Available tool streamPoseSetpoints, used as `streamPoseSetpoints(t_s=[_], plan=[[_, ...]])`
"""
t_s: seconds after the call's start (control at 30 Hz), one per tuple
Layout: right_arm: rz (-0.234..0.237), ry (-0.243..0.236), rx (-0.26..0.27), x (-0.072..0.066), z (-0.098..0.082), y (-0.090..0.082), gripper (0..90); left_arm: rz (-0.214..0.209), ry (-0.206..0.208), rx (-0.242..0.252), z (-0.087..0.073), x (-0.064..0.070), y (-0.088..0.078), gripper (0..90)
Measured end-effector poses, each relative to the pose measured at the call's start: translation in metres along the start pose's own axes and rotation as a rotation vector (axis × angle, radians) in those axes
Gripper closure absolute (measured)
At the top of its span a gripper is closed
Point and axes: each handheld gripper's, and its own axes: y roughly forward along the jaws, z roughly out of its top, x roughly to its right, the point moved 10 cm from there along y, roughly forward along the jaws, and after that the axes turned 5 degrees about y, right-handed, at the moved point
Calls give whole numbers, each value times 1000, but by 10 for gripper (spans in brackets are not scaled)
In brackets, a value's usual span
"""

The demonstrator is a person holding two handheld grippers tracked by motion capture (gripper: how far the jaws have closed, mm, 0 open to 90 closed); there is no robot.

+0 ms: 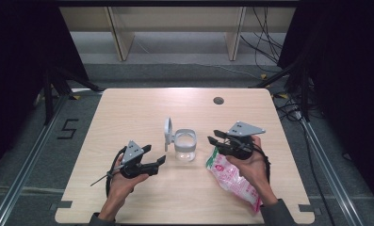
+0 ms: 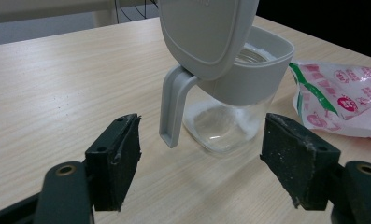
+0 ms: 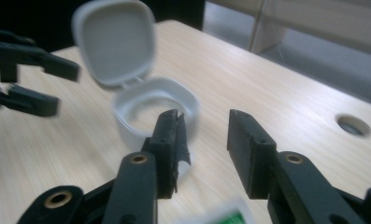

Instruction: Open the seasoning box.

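A clear glass jar (image 1: 185,149) with a grey collar stands mid-table, its grey hinged lid (image 1: 167,132) flipped up on the left. My left gripper (image 1: 155,154) is open just left of the jar and points at it. In the left gripper view the jar (image 2: 230,116) and lid (image 2: 206,32) sit beyond the wide jaws of the left gripper (image 2: 202,126). My right gripper (image 1: 213,137) is open right of the jar, nothing between its jaws. The right gripper view has the right gripper (image 3: 205,116), the jar (image 3: 150,107) and the lid (image 3: 114,42).
A pink and white plastic bag (image 1: 234,181) lies on the table under the right hand, also the bag (image 2: 342,93) right of the jar. A round cable hole (image 1: 218,100) sits near the table's far edge. Shelf legs and cables stand beyond the table.
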Motion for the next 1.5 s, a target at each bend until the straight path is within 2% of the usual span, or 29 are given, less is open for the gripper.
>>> streamPoseSetpoints(t_s=[0.03,0.13,0.17,0.2,0.27,0.3,0.33,0.37,0.4,0.47,0.57,0.6,0.63,0.73,0.83,0.9,0.93,0.97,1.0,1.07,1.1,1.17,1.2,1.23,1.3,1.33,1.4,1.43,1.5], plan=[[-4,57,-38,11,-10,-5,598,-9,-5,10,2,1,1,276],[-16,99,-74,23,-24,-10,567,-12,19,6,1,2,0,276],[-23,87,-90,29,-29,-11,558,-10,11,6,1,3,1,276],[-29,114,-98,30,-34,-11,556,-3,14,-5,0,2,1,276],[-12,104,-132,36,-45,-10,541,0,10,-10,-2,1,2,276],[-24,107,-154,38,-50,-12,536,1,6,-12,-3,1,2,276],[-31,131,-168,38,-55,-11,527,-8,7,-7,-3,1,3,276],[-31,131,-168,38,-55,-11,527,-8,7,-7,-3,1,3,276],[-53,102,-196,45,-63,-11,516,0,9,-10,-2,1,2,276],[-57,101,-207,49,-69,-10,513,-4,7,-8,-3,1,4,276],[-48,99,-228,49,-75,-9,517,5,6,-21,-5,0,3,276],[-36,108,-264,47,-79,-10,530,5,3,-18,-4,0,3,276],[-32,109,-263,46,-81,-9,547,5,17,-19,-4,-1,3,276],[-4,121,-286,44,-86,-6,560,3,0,-20,-5,0,4,276],[-2,92,-314,44,-91,-3,551,6,-3,-21,-5,-1,5,277],[-5,110,-301,42,-94,3,551,12,0,-24,-7,-1,5,276],[2,131,-335,40,-96,1,551,12,1,-25,-7,-1,5,276],[3,131,-331,41,-96,2,559,11,3,-27,-7,-1,5,276],[5,130,-316,41,-96,4,576,7,3,-26,-7,-1,6,276],[21,161,-333,41,-98,2,601,10,3,-29,-8,0,6,274],[23,170,-307,42,-98,5,616,11,3,-31,-8,0,5,274],[20,162,-338,43,-101,2,644,7,-5,-16,-6,1,7,275],[24,160,-337,43,-101,2,665,11,6,-25,-7,0,6,277],[14,150,-301,44,-100,6,676,14,6,-28,-7,1,6,278],[20,155,-352,44,-103,2,735,10,3,-25,-7,1,6,276],[20,155,-352,44,-103,2,735,10,3,-25,-7,1,6,276],[20,140,-343,45,-103,2,813,12,5,-28,-7,1,6,276],[18,155,-316,45,-102,4,830,14,7,-32,-8,1,6,276],[25,157,-338,45,-103,2,867,14,6,-30,-8,1,6,276]])
